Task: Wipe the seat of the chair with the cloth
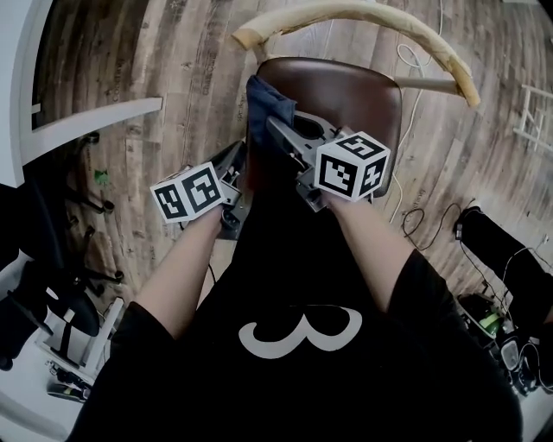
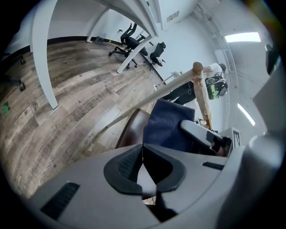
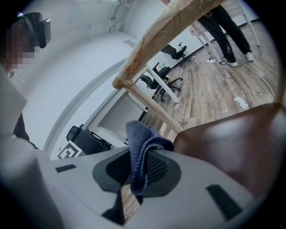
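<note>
Looking steeply down from the head view, a person in a black shirt holds a gripper in each hand over a chair with a glossy brown seat [image 1: 359, 95] and a curved pale wooden back rail [image 1: 371, 15], which stands on a wood-plank floor [image 1: 173, 60]. The right gripper [image 1: 273, 126], with its black-and-white marker cube at the centre of the frame, reaches toward the upper left edge of the seat. Its fingers are clamped on a dark blue cloth [image 1: 262, 102]. In the right gripper view the cloth is pinched between the two dark finger pads, with a bunched fold poking out past the tips and the brown seat filling the lower right of the frame. Whether the cloth touches the seat cannot be told. The left gripper [image 1: 235, 161] sits at centre left of the head view, just beside the left edge of the seat and a little below the cloth. In the left gripper view its fingers are closed, tip against tip, with nothing between them; beyond them are the blue cloth, one finger of the right gripper and the edge of the seat. Cables [image 1: 415, 216] lie on the floor at the right of the head view, and office chairs [image 2: 132, 40] stand in the far upper part of the left gripper view.
</note>
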`<state>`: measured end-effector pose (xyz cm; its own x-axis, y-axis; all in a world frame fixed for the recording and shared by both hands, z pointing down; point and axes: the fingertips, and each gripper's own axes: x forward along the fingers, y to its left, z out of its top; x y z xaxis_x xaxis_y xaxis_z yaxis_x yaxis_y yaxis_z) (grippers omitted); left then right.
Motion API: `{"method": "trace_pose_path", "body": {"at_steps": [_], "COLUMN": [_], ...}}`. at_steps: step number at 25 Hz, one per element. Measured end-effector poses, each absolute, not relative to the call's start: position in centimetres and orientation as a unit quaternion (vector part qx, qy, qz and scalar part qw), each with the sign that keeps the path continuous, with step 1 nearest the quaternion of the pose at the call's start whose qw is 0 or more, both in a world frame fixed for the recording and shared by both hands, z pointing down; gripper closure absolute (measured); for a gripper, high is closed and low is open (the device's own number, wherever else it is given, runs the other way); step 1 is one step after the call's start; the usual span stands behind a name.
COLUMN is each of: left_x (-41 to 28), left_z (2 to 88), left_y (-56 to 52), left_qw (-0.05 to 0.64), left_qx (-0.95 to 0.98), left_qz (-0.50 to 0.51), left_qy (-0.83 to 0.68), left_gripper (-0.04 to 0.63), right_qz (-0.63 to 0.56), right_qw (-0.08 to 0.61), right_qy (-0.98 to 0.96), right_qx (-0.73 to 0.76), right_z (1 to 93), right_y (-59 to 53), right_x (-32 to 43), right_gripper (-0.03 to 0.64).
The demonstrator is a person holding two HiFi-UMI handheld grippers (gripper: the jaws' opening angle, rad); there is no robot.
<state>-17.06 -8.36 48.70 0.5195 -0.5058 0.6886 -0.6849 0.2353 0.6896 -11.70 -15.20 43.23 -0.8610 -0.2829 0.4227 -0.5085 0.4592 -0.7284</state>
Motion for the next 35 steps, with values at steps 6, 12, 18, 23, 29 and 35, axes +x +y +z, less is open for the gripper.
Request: {"method": "trace_pose_path", "body": {"at_steps": [6,12,18,23,29,35], "left_x": [-18.6,-18.7,-18.4,-18.6,-18.2,-18.3], "left_z": [51.0,52.1,52.1,52.3,52.9,53.0], "left_y": [-7.3,-7.2,-7.5,-7.3,-6.8,-6.5], "left_qw": [0.625,0.630,0.627,0.630,0.643,0.642], "left_qx": [0.607,0.609,0.615,0.611,0.599,0.598], "left_qz": [0.085,0.091,0.089,0.089,0.084,0.098], "left_qy": [-0.484,-0.473,-0.470,-0.472,-0.470,-0.469], "left_gripper": [0.581,0.581,0.581,0.581,0.581,0.581], "right_qz": [0.476,0.477,0.448,0.427,0.409,0.387], "right_qw": [0.124,0.128,0.164,0.192,0.219,0.247], "right_qy": [-0.833,-0.827,-0.834,-0.835,-0.837,-0.835], "right_qx": [0.253,0.268,0.278,0.287,0.291,0.302], "right_z": [46.3,48.6,50.3,51.5,52.4,53.2], "right_y": [-16.3,-17.5,-18.0,-18.3,-18.7,-18.8], "right_x": [-12.7,-13.0,-12.4,-12.0,-11.4,-10.9], "right_gripper": [0.563,0.563,0.563,0.563,0.563,0.563]}}
